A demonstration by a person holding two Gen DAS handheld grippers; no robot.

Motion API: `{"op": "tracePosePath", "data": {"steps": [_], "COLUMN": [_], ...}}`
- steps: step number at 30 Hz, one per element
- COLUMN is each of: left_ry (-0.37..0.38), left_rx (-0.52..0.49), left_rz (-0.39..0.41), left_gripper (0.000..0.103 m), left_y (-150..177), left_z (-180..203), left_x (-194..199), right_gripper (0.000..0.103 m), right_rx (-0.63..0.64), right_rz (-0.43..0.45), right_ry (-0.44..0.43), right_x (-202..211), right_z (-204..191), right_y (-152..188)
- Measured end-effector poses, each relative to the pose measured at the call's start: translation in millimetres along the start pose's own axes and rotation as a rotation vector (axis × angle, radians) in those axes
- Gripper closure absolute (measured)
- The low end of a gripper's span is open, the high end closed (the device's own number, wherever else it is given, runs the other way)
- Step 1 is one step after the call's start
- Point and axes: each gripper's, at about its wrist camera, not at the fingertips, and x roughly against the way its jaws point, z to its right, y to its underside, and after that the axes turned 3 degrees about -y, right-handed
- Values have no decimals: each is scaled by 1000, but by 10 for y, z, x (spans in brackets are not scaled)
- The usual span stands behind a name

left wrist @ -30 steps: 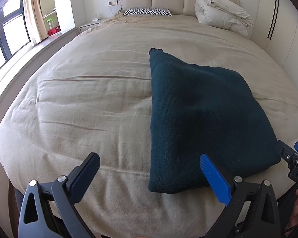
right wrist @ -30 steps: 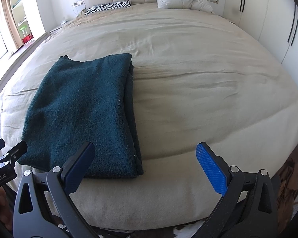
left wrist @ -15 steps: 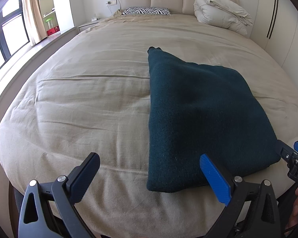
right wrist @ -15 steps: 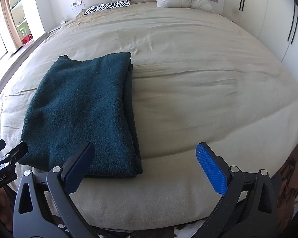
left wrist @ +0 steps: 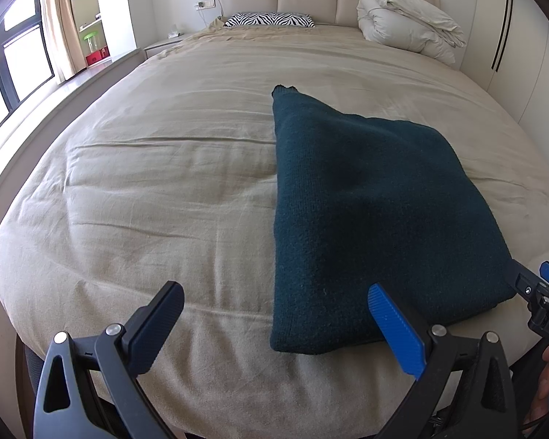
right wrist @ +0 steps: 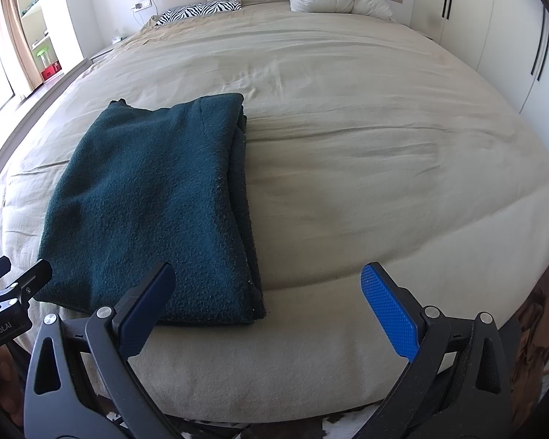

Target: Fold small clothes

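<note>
dark green folded garment (left wrist: 366, 219), just one, lies on one beige bed (left wrist: 146, 201); left tool (left wrist: 278, 325) and right tool (right wrist: 271, 307) both gape apart.

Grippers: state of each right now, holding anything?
Left gripper: open, holding nothing.
Right gripper: open, holding nothing; the folded dark green sweater lies on the bed.

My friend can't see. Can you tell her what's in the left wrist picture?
A folded dark green sweater lies on a big beige bed. The open left claw hovers at the near edge, holding nothing. A zebra pillow sits far back.
</note>
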Motion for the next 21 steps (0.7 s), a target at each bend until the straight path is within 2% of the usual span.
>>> {"op": "tracePosePath", "data": {"steps": [21], "left_ry": [6], "left_rx": [-9], "left_rz": [7], "left_gripper": [0], "left_y": [15], "left_z": [0], "left_x": [-4], "right_gripper": [0], "right_rx": [0], "right_rz": [-10], "right_ry": [-9], "right_x": [-2], "right_z": [7], "right_y": [32]}}
